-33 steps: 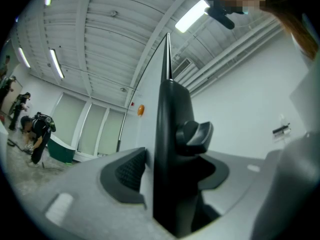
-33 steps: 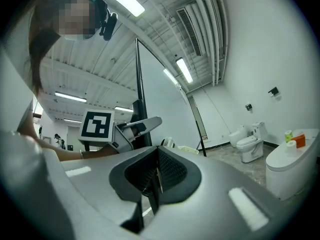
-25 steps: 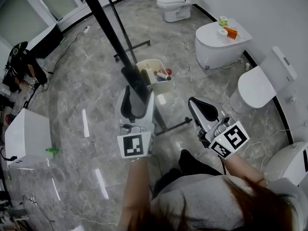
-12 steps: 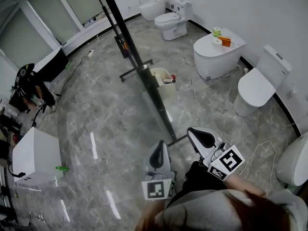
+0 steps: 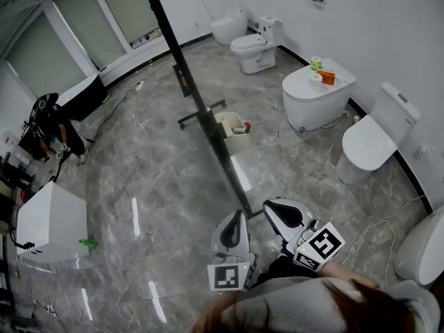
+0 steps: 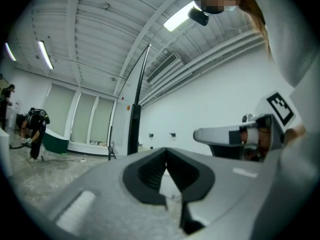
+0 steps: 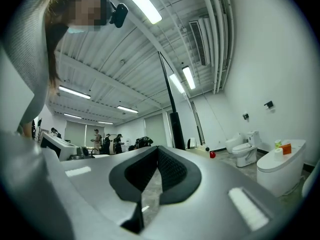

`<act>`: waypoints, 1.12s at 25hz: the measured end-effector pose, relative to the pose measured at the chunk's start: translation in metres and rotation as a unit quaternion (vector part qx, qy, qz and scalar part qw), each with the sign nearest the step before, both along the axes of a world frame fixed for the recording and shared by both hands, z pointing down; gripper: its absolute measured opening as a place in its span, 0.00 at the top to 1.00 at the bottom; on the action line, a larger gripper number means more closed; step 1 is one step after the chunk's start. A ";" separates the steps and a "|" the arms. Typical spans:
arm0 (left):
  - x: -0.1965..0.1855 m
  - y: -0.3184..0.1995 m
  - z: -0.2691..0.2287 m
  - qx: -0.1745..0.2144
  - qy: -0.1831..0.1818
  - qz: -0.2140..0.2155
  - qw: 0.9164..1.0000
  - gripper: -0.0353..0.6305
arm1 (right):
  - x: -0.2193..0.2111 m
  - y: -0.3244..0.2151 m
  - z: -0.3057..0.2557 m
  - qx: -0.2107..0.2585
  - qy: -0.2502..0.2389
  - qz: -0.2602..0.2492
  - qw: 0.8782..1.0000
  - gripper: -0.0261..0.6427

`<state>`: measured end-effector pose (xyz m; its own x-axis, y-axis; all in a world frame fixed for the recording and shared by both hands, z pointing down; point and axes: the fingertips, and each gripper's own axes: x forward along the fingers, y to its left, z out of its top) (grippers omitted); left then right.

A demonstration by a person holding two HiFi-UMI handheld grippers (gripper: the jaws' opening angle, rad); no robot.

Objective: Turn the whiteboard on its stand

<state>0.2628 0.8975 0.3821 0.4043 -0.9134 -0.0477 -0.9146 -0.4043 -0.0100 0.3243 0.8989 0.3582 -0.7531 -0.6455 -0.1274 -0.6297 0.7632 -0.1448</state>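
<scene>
The whiteboard (image 5: 200, 109) shows edge-on as a long dark bar running from the top of the head view down to its stand's near foot (image 5: 251, 210). It appears as a dark post (image 6: 134, 129) in the left gripper view and again as the post (image 7: 175, 124) in the right gripper view. My left gripper (image 5: 237, 215) hangs just short of that foot. Its jaws have just been closing and now meet at the tips (image 6: 166, 150) with nothing between them. My right gripper (image 5: 268, 207) is beside it, shut and empty (image 7: 157, 148), and touches nothing.
A white bin (image 5: 233, 130) of small items sits by the stand. Toilets (image 5: 253, 47) (image 5: 374, 141) and a white pedestal unit (image 5: 318, 92) line the right wall. A white box (image 5: 48, 224) and a person (image 5: 47, 123) are far left. Cables trail over the grey marble floor.
Both grippers have drawn back from the board toward my body. The left one stood at the board's edge with open jaws; now it is lower, clear of the board and shut.
</scene>
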 end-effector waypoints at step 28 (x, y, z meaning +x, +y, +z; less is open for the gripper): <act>0.017 -0.043 -0.003 0.004 0.017 -0.019 1.000 0.95 | -0.002 -0.026 0.013 0.008 0.058 -0.044 0.997 0.95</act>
<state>0.2795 0.8546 0.3790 0.3671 -0.9278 -0.0673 -0.9293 -0.3690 0.0184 0.3225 0.8726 0.3714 -0.8173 -0.5745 -0.0450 -0.5716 0.8181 -0.0627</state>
